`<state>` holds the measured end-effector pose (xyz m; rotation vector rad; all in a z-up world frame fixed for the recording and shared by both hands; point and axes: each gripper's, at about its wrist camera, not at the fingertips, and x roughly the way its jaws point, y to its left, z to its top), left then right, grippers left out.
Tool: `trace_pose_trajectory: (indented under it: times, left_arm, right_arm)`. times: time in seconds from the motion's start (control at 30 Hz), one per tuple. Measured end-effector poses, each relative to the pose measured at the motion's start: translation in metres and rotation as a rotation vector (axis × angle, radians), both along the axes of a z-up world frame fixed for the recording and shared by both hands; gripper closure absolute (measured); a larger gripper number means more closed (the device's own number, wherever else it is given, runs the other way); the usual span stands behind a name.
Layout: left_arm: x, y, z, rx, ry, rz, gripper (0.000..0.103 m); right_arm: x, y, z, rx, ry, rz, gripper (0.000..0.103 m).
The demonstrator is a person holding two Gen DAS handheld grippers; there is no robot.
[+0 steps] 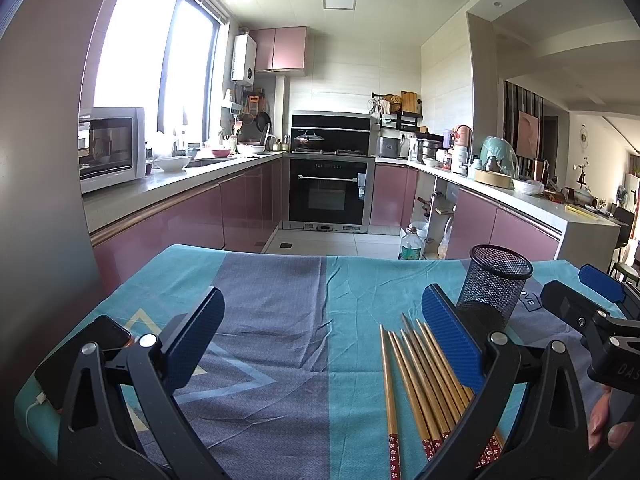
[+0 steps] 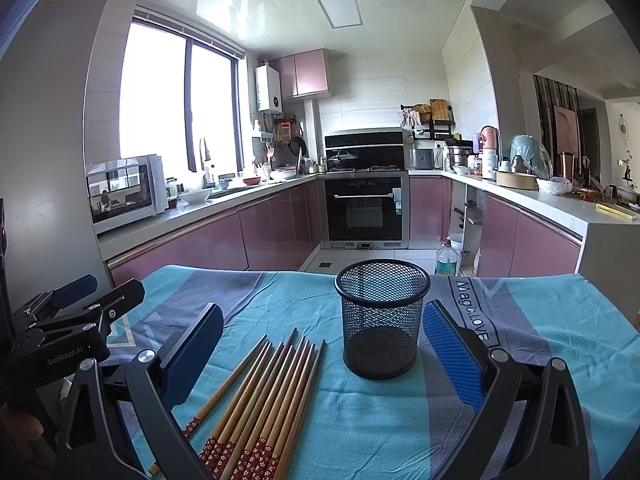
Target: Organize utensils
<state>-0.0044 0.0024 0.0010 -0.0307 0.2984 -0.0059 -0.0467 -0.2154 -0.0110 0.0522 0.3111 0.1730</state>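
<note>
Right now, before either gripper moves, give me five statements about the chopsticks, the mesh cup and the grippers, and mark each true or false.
1. The mesh cup stands upright on the tablecloth. True.
2. Several chopsticks already stand in the cup. False: the cup is empty, and they all lie flat on the cloth beside it.
3. The right gripper is open and holds nothing. True.
4. The left gripper is shut on one chopstick. False: its jaws stand wide apart and hold nothing.
5. The chopsticks have red patterned ends. True.
</note>
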Motion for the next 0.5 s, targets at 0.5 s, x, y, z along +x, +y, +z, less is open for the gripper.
trace_pose_trajectory:
  times: [0.5]
  left_arm:
    - [0.0097,0.0012,-0.0058,-0.003,0.051,-0.012,0.006]
  right_arm:
    - [0.0042,-0.0077,-0.0017,0.021,0.038,0.013,0.006]
